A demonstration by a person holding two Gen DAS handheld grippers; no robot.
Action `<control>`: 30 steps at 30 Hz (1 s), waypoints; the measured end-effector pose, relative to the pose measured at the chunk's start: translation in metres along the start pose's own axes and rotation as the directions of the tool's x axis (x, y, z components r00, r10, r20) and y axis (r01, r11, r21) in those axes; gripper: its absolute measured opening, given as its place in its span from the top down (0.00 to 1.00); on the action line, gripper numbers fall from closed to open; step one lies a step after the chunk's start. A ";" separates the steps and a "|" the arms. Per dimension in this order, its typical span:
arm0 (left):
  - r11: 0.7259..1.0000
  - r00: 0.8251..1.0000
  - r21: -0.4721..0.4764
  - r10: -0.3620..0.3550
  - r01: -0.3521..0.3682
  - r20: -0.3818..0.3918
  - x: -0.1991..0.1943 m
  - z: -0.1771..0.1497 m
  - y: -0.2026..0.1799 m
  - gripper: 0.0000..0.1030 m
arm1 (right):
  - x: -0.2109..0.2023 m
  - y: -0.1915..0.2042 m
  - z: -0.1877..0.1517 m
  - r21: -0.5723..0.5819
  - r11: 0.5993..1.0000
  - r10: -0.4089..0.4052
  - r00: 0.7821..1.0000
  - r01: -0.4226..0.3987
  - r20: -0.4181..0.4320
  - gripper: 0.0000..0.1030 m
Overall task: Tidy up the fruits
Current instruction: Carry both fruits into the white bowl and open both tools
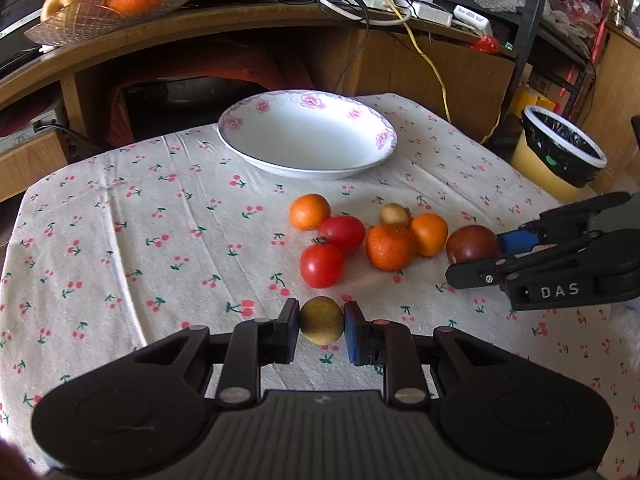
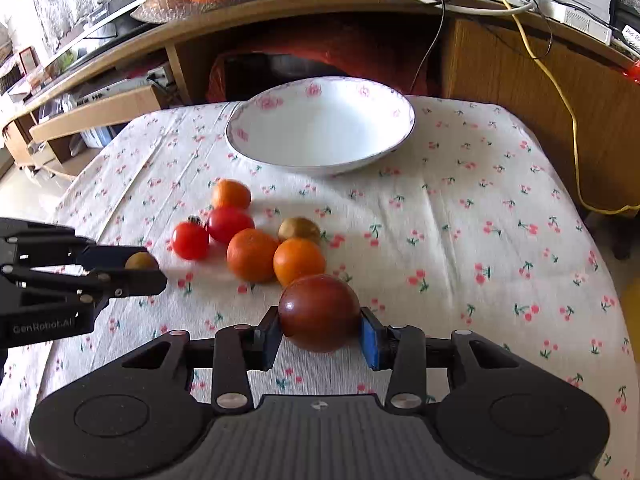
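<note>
My left gripper (image 1: 321,322) is shut on a small yellow-brown round fruit (image 1: 321,320), low over the cherry-print cloth; it also shows in the right wrist view (image 2: 141,261). My right gripper (image 2: 319,330) is shut on a dark red plum (image 2: 319,312), seen from the left wrist view (image 1: 472,244). On the cloth lie two red tomatoes (image 1: 322,265) (image 1: 343,233), three oranges (image 1: 390,247) (image 1: 429,234) (image 1: 309,211) and another small brown fruit (image 1: 395,215). An empty white flowered bowl (image 1: 308,132) stands behind them.
A glass dish of oranges (image 1: 116,0) sits on the wooden desk (image 1: 224,24) behind the table, with cables and power strips. A yellow bin with a black liner (image 1: 560,152) stands to the right of the table.
</note>
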State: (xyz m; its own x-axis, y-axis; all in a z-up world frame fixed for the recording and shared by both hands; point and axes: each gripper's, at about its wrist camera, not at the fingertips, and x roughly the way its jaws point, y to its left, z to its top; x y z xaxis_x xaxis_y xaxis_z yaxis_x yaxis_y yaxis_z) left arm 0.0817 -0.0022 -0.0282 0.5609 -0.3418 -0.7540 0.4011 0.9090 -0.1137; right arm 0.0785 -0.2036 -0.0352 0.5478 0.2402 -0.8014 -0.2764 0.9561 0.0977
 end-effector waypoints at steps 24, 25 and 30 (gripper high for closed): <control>1.000 0.993 -0.026 -0.002 0.005 0.115 0.019 0.075 -0.001 0.69 | -0.008 0.002 0.055 -0.001 1.000 -0.009 0.992 0.009 0.128 0.66; 1.000 0.993 -0.022 0.005 -0.002 0.118 0.022 0.080 0.000 0.69 | -0.004 0.001 0.060 -0.006 1.000 -0.016 0.991 0.017 0.135 0.66; 0.999 0.993 -0.025 0.036 -0.033 0.116 0.043 0.095 0.006 0.69 | 0.014 -0.003 0.083 -0.007 1.000 -0.029 0.989 0.031 0.146 0.66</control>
State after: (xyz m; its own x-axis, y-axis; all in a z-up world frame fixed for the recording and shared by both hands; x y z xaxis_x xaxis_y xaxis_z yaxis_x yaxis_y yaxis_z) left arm 0.1771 -0.0341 0.0005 0.6549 -0.3346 -0.6776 0.3644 0.9254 -0.1047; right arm 0.1526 -0.1895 0.0027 0.6654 0.2340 -0.7089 -0.2648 0.9618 0.0689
